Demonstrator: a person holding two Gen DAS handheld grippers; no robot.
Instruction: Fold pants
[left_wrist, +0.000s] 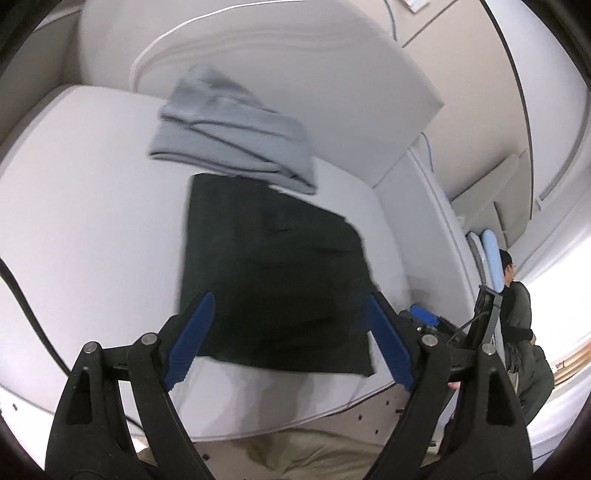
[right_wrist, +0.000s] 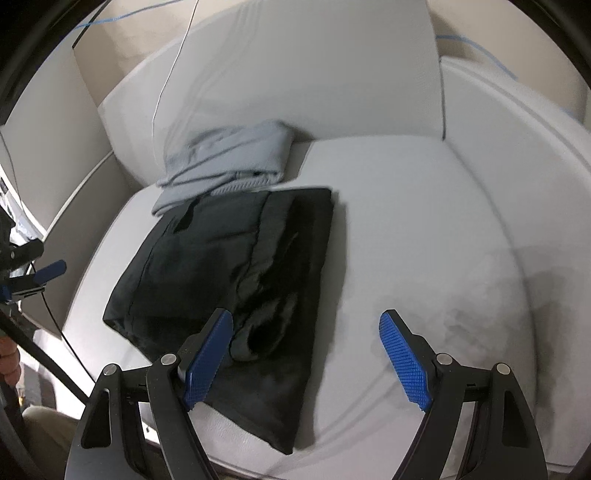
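Dark pants (left_wrist: 273, 273) lie folded into a flat rectangle on the white sofa seat (left_wrist: 85, 206); they also show in the right wrist view (right_wrist: 229, 273), with a thicker folded edge along their right side. My left gripper (left_wrist: 290, 310) is open and empty, hovering above the near edge of the pants. My right gripper (right_wrist: 308, 325) is open and empty, its left finger (right_wrist: 207, 362) over the pants' near right part, its right finger over the bare seat (right_wrist: 424, 229).
A folded light grey garment (left_wrist: 229, 125) lies at the back of the seat, touching the pants' far edge; it shows too in the right wrist view (right_wrist: 229, 162). White back cushions (right_wrist: 303, 74) stand behind. A person (left_wrist: 517, 317) stands far right. The left gripper's blue tip (right_wrist: 50, 271) shows at left.
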